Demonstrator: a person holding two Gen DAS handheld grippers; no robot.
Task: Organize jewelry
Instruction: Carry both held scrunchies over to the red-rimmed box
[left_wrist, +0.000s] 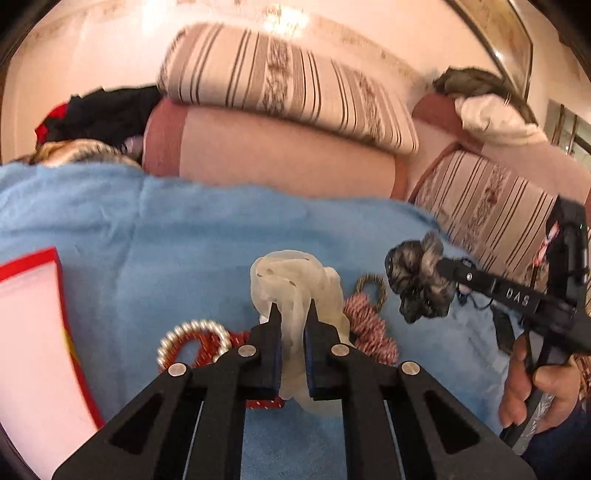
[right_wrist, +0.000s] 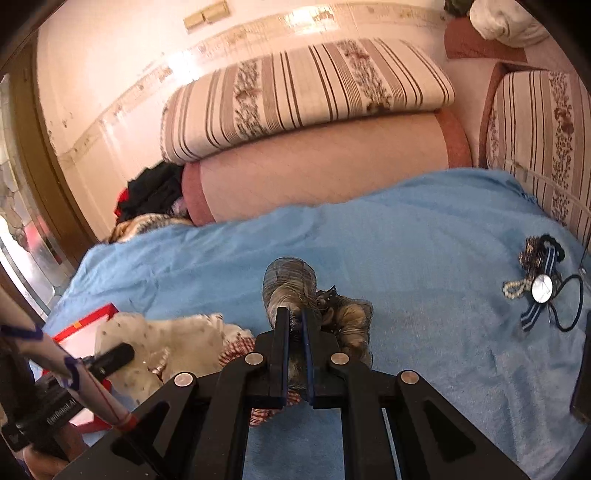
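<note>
Far left on the blue blanket (left_wrist: 207, 236): a red box (left_wrist: 33, 332) with a white inside, lying open at the edge. Next to it, a pearl ring (left_wrist: 192, 338) on top of a red bead string (left_wrist: 207, 349), both flat on the blanket.

In the middle: the left gripper (left_wrist: 293, 314), closed tight on a white scrunchie (left_wrist: 291, 284), lifted just above the blanket. Soft white cloth squeezed between the two black fingers (left_wrist: 271, 332), puffing out above the tips. Just to the right and behind it, a red and white scrunchie (left_wrist: 365, 328) on the blanket, touching a small brown ring (left_wrist: 371, 290).

Further right: the right gripper (left_wrist: 439, 264), closed tight on a dark gray scrunchie (left_wrist: 417, 280), held up in the air over the blanket. A hand (left_wrist: 543, 384) around its handle at the far right.

From the right wrist view: the same dark gray scrunchie (right_wrist: 295, 288) pinched between the fingertips (right_wrist: 282, 321), bunched up above and beside them. Far right on the blanket, well apart from the rest, a little pile: a watch (right_wrist: 542, 289) with a blue striped band, a pearl string (right_wrist: 514, 288), a black cord (right_wrist: 570, 306).

Behind it all, striped cushions (left_wrist: 288, 81) on a pink sofa back (left_wrist: 280, 151).
</note>
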